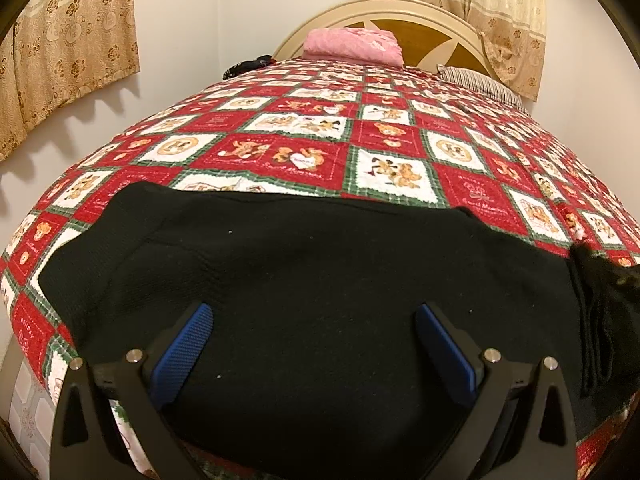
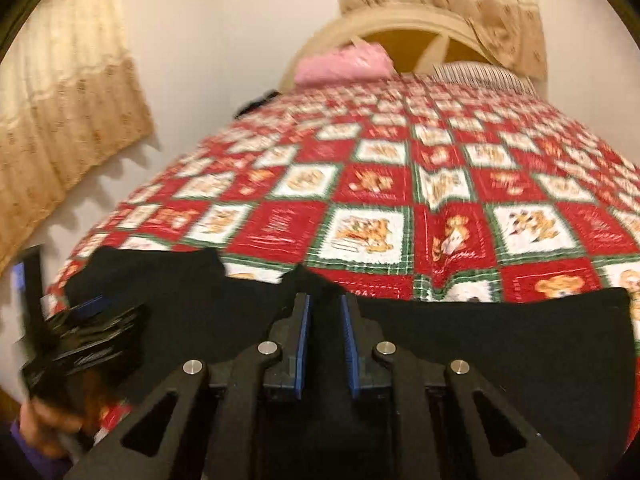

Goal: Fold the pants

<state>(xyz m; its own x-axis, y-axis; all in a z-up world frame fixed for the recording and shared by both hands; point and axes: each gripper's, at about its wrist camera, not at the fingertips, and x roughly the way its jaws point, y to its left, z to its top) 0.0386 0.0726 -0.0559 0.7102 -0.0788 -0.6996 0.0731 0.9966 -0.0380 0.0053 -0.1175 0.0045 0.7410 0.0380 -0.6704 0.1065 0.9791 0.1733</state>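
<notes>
Black pants (image 1: 312, 272) lie spread across the near end of a bed with a red, white and green quilt (image 1: 304, 136). My left gripper (image 1: 314, 320) hovers over the pants, jaws wide open, nothing between the blue pads. In the right wrist view the pants (image 2: 500, 332) also cover the near edge of the quilt (image 2: 368, 184). My right gripper (image 2: 325, 312) has its jaws close together, and a raised fold of black cloth sits between the pads. The left gripper (image 2: 92, 328) shows blurred at the left, in a hand. A bunched part of the pants (image 1: 600, 312) rises at the right.
A pink folded cloth (image 1: 352, 46) and a striped pillow (image 1: 480, 82) lie by the rounded headboard (image 1: 420, 30). A dark item (image 1: 248, 66) sits at the far left corner. Curtains (image 1: 64, 52) hang on the wall left of the bed. Tiled floor (image 1: 24, 404) shows at bottom left.
</notes>
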